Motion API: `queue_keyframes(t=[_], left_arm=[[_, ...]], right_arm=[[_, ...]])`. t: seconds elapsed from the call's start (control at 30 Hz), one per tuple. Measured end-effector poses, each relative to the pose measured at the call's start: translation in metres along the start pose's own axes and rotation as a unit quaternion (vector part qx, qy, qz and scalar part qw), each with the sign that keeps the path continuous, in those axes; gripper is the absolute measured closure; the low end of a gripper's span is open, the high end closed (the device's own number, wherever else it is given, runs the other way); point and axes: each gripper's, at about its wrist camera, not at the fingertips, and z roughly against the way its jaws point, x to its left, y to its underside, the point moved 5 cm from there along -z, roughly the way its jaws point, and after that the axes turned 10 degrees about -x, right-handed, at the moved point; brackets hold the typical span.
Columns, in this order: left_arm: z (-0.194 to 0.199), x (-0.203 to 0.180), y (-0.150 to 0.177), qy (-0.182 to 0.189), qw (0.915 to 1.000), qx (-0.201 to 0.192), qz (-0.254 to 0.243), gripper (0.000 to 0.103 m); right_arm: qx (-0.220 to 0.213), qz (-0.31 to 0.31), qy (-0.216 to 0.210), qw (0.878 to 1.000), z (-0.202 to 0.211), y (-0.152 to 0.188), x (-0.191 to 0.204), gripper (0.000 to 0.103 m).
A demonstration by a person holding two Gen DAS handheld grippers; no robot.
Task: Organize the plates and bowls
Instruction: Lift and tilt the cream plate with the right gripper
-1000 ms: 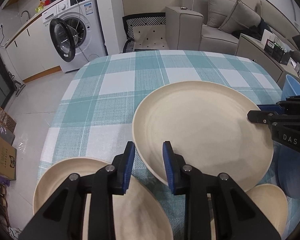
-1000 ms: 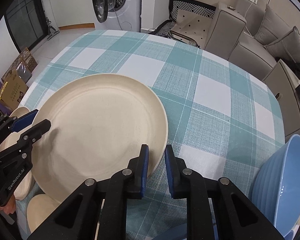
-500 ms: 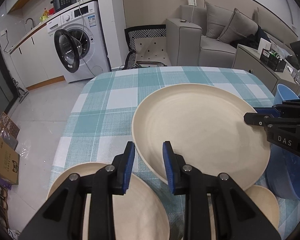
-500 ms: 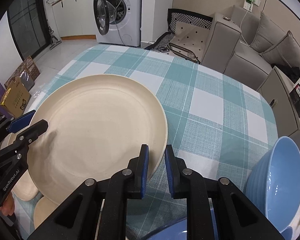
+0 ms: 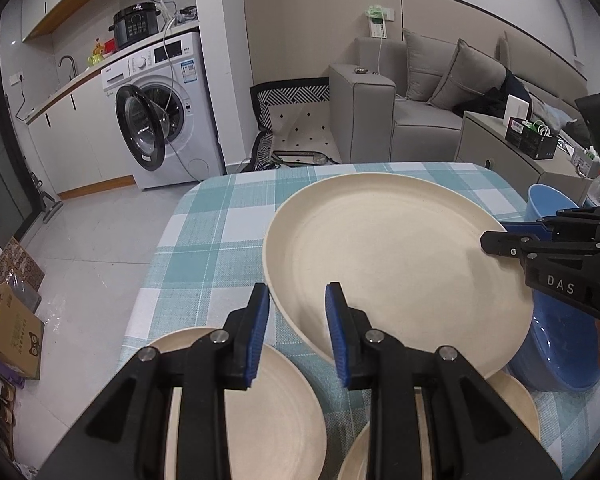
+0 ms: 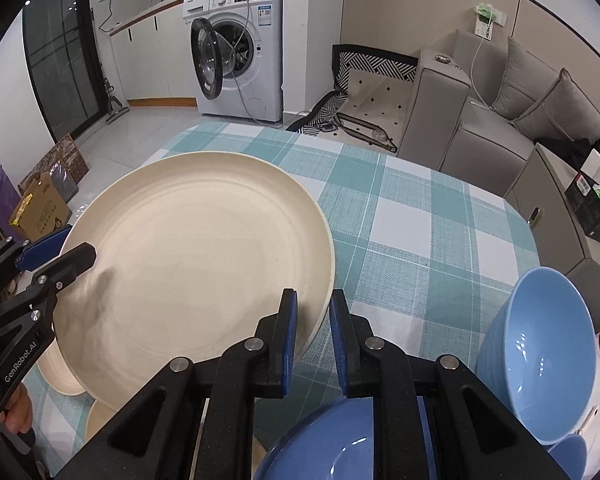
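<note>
Large round cream plate [image 5: 396, 264]: matte, faint concentric rings, raised rim; held tilted above the teal-and-white checked tablecloth [image 6: 412, 216], left gripper [image 5: 296, 330] and right gripper [image 6: 313, 338] each pinching opposite rim edges. Left view only: smaller cream plates [image 5: 260, 412] below. Right view only: glossy blue ribbed bowls [image 6: 540, 360] beside
</note>
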Motion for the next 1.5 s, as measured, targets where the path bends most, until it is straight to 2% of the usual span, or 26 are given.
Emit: queue_keyframes(t=[0.37, 0.7, 1.5], left_arm=[[0.027, -0.005, 0.0, -0.008, 0.9994, -0.031, -0.013, 0.076], [0.037, -0.004, 0.008, 0.002, 0.9994, -0.035, 0.0, 0.076], [0.07, 0.0, 0.036, 0.014, 0.9988, -0.045, 0.009, 0.076]], right_arm=[[-0.029, -0.002, 0.002, 1.0, 0.028, 0.01, 0.002, 0.086], [-0.057, 0.01, 0.025, 0.998, 0.054, 0.02, 0.01, 0.086], [-0.11, 0.0, 0.017, 0.994, 0.102, 0.059, 0.027, 0.086]])
